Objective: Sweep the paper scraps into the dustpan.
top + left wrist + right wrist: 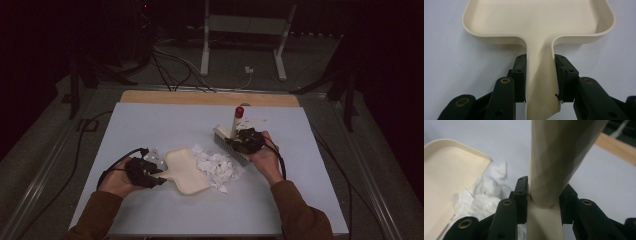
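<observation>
A cream dustpan (186, 171) lies flat on the pale table, its mouth toward a heap of torn white paper (218, 167). My left gripper (159, 176) is shut on the dustpan's handle (540, 75); both pads press its sides in the left gripper view. My right gripper (239, 138) is shut on a cream hand brush (232, 142) with a red-capped handle tip (239, 111). The brush bristles (231, 152) rest at the right edge of the paper heap. In the right gripper view the brush handle (556, 162) rises between the jaws, with the dustpan (446, 180) and paper (481, 195) at left.
The pale table top (150, 125) ends at a wooden strip (210, 98) along its far edge. Cables (170, 65) and a white stand frame (245, 30) lie on the dark floor beyond. A black cable (80, 150) trails off the table's left side.
</observation>
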`<state>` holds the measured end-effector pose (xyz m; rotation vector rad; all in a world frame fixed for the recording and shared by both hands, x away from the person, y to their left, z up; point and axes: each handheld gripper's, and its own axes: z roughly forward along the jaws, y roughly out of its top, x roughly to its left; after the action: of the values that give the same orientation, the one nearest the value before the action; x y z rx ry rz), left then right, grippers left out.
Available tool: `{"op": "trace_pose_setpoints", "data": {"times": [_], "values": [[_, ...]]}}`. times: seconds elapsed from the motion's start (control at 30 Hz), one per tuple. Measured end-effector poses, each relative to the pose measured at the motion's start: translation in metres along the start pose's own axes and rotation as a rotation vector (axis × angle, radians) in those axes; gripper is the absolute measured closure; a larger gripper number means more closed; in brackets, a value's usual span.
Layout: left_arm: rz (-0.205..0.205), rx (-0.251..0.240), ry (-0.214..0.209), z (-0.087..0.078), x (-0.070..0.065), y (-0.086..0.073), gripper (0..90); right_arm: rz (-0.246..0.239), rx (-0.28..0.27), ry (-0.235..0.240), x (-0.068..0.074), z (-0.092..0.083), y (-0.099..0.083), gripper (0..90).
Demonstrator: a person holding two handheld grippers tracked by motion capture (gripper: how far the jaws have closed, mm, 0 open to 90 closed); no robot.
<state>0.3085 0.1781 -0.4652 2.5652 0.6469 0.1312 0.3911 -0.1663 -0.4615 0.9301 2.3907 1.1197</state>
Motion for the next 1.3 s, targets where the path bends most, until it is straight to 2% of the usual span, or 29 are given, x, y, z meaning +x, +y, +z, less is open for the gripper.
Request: {"op": "trace_pose_setpoints", "data": {"times": [0.17, 0.33, 0.5, 0.53, 0.57, 0.67, 0.73, 0.83, 1.03, 1.3], "values": [[-0.005, -0.002, -0.004, 0.001, 0.002, 0.0, 66.2, -0.093, -0.011, 0.021, 0.009, 0.011, 0.012, 66.7], [-0.008, -0.004, -0.009, 0.002, 0.002, 0.0, 66.2, -0.238, 0.023, 0.054, 0.021, 0.025, 0.018, 66.7], [-0.01, -0.004, -0.012, 0.002, 0.003, 0.0, 66.2, -0.332, 0.022, 0.146, 0.031, 0.026, 0.019, 66.7], [-0.009, -0.004, -0.012, 0.002, 0.003, 0.0, 66.2, -0.336, 0.019, 0.162, 0.031, 0.025, 0.019, 66.8], [-0.01, -0.004, -0.012, 0.002, 0.003, 0.0, 66.2, -0.341, 0.011, 0.199, 0.031, 0.024, 0.018, 66.8], [-0.008, -0.004, -0.014, 0.002, 0.004, 0.001, 66.2, -0.34, -0.016, 0.285, 0.029, 0.02, 0.014, 66.7], [-0.006, -0.006, -0.019, 0.003, 0.003, 0.001, 66.2, -0.343, -0.029, 0.31, 0.027, 0.018, 0.013, 66.7], [0.007, -0.005, -0.03, 0.005, 0.001, 0.002, 66.2, -0.32, -0.051, 0.339, 0.024, 0.015, 0.012, 66.7], [0.042, 0.01, -0.05, 0.005, -0.004, 0.004, 66.2, -0.26, -0.027, 0.237, 0.017, 0.008, 0.012, 66.6], [0.075, 0.025, -0.067, 0.002, -0.01, 0.002, 66.2, -0.099, -0.024, 0.11, 0.004, -0.009, 0.009, 66.6]]}}
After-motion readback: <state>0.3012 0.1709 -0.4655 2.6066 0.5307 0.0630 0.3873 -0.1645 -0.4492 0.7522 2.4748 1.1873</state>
